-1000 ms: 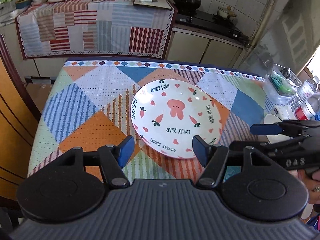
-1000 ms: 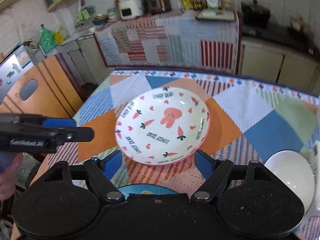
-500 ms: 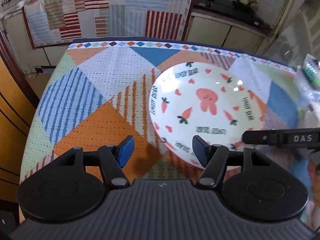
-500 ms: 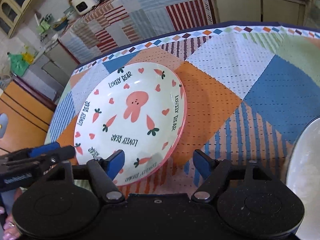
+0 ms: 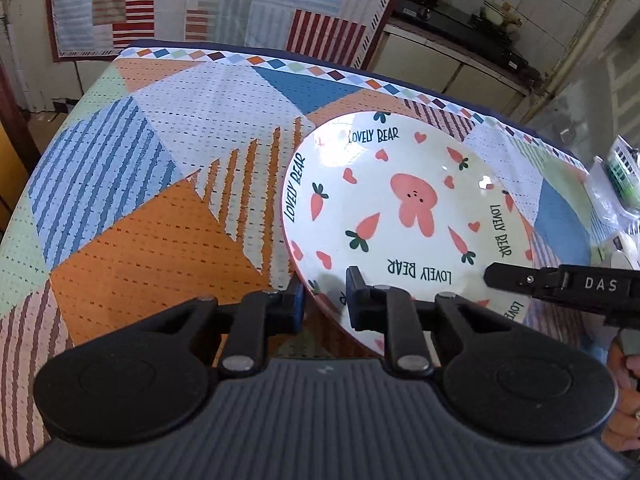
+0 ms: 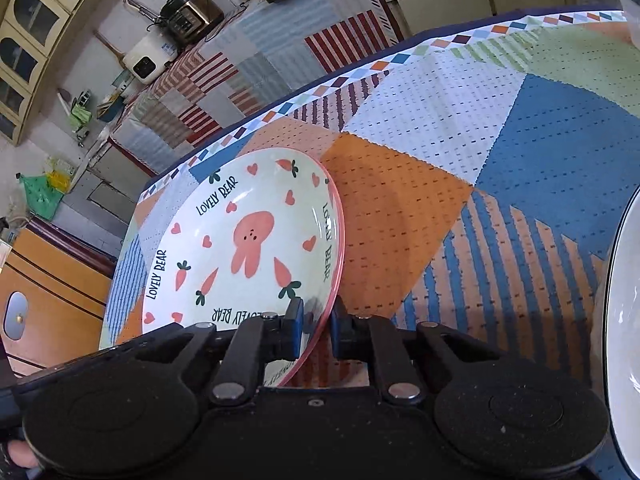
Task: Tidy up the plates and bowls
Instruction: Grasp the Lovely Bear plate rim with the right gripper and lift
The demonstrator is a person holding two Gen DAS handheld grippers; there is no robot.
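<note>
A cream plate (image 5: 400, 208) with a pink rabbit, carrots, hearts and "LOVELY BEAR" lettering lies on the patchwork tablecloth (image 5: 140, 220). My left gripper (image 5: 323, 302) straddles the plate's near left rim. Its jaws are closing, with one pad under the rim and the other on the inner face. My right gripper (image 6: 318, 330) has its jaws closing on the pink rim of the same plate (image 6: 248, 240) at the near right side, pads pinching it. In the left wrist view one finger of the right gripper (image 5: 560, 284) reaches over the plate from the right.
A white dish (image 6: 624, 320) sits on the table at the right edge of the right wrist view. Plastic packets and containers (image 5: 620, 176) crowd the far right. Behind the table stands a cloth-covered counter (image 6: 240, 52) with appliances. A person's hand (image 5: 628, 380) holds the right gripper.
Both grippers dropped toward the plate's near rim, and the right one rolled. Both pairs of jaws went from wide apart to closed around the rim.
</note>
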